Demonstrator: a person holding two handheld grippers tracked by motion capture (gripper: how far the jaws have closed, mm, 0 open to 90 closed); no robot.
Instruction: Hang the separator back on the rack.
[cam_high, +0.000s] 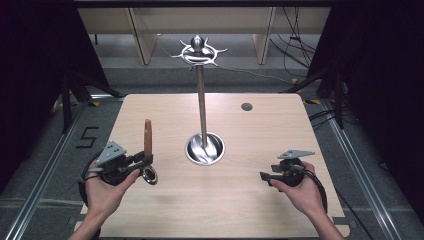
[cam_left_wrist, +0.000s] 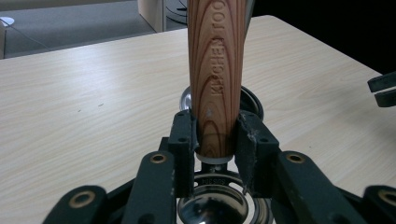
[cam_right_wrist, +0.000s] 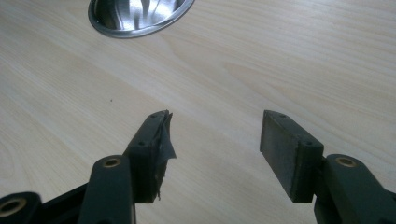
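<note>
A kitchen utensil stands upright at the table's left, its wooden handle (cam_high: 148, 137) pointing up and its shiny metal head (cam_high: 149, 175) hanging below. My left gripper (cam_high: 146, 161) is shut on the lower end of that handle (cam_left_wrist: 217, 70), with a pad pressing on each side, and the metal head (cam_left_wrist: 212, 210) shows just under the jaws. A steel utensil stand (cam_high: 202, 105) with a round base (cam_high: 205, 148) and a ring of hooks (cam_high: 198, 51) rises at the table's middle. My right gripper (cam_high: 264, 175) hovers open at the right, with nothing between its pads (cam_right_wrist: 215, 144).
The light wooden table (cam_high: 250, 210) has a small dark round hole (cam_high: 246, 106) at its back right. The stand's base (cam_right_wrist: 135, 16) lies ahead of the right gripper. Dark frames, cables and floor rails surround the table.
</note>
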